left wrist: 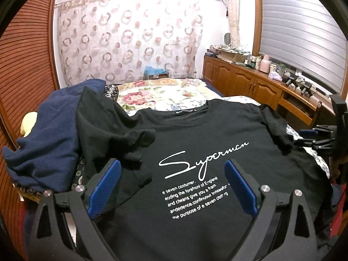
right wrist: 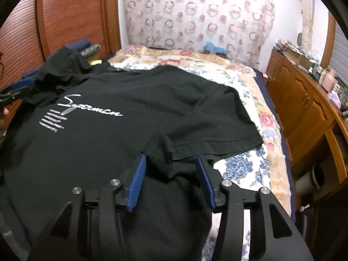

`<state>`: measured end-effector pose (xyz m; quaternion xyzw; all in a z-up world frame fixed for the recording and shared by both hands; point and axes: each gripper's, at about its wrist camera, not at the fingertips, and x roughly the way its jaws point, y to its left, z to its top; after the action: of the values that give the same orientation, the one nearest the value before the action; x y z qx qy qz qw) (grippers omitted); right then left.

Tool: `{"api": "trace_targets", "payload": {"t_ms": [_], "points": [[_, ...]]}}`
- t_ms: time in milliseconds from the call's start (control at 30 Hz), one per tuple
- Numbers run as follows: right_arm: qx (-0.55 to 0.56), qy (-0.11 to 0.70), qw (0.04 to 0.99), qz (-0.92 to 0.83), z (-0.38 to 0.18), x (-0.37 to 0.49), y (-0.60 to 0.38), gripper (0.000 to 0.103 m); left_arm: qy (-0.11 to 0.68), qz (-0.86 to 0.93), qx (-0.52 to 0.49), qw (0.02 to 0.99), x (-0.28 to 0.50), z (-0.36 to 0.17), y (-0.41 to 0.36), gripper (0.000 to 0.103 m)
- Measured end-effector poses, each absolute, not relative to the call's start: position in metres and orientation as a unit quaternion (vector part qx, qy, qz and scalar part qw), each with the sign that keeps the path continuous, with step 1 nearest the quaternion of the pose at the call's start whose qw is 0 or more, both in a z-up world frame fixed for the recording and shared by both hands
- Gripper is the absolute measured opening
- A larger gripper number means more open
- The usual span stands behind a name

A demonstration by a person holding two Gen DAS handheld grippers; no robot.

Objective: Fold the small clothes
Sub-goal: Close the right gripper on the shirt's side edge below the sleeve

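A black T-shirt (left wrist: 195, 134) with white "Superman" print lies face up on the bed, collar away from me. Its left sleeve (left wrist: 134, 139) is crumpled; its right sleeve (right wrist: 217, 130) lies spread on the floral cover. My left gripper (left wrist: 171, 174) is open above the shirt's chest print, holding nothing. My right gripper (right wrist: 170, 167) is open at the shirt's right side seam under the sleeve, with a fold of cloth standing between its blue pads (right wrist: 137, 180). The right gripper also shows at the right edge of the left wrist view (left wrist: 317, 139).
A navy garment (left wrist: 47, 139) and another black garment (left wrist: 97, 108) are piled left of the shirt. The floral bed cover (left wrist: 165, 91) stretches beyond. A wooden cabinet (right wrist: 304, 100) with clutter runs along the right. A wooden slatted door (right wrist: 71, 10) stands on the left.
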<state>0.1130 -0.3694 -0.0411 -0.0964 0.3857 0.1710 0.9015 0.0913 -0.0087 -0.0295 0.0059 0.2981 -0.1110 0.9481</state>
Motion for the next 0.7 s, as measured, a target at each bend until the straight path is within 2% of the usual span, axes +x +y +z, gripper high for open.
{"api": "trace_targets", "payload": {"t_ms": [233,700], "points": [[-0.083,0.371,0.915,0.133,-0.025,0.121,-0.392,0.051,0.296,-0.114,0.007,0.948,0.085,-0.032,-0.014,0.097],[-0.039,0.427,0.902,0.051,-0.075,0.212,-0.437,0.051,0.309,-0.114,0.011,0.944,0.083,-0.042,-0.017,0.097]]}}
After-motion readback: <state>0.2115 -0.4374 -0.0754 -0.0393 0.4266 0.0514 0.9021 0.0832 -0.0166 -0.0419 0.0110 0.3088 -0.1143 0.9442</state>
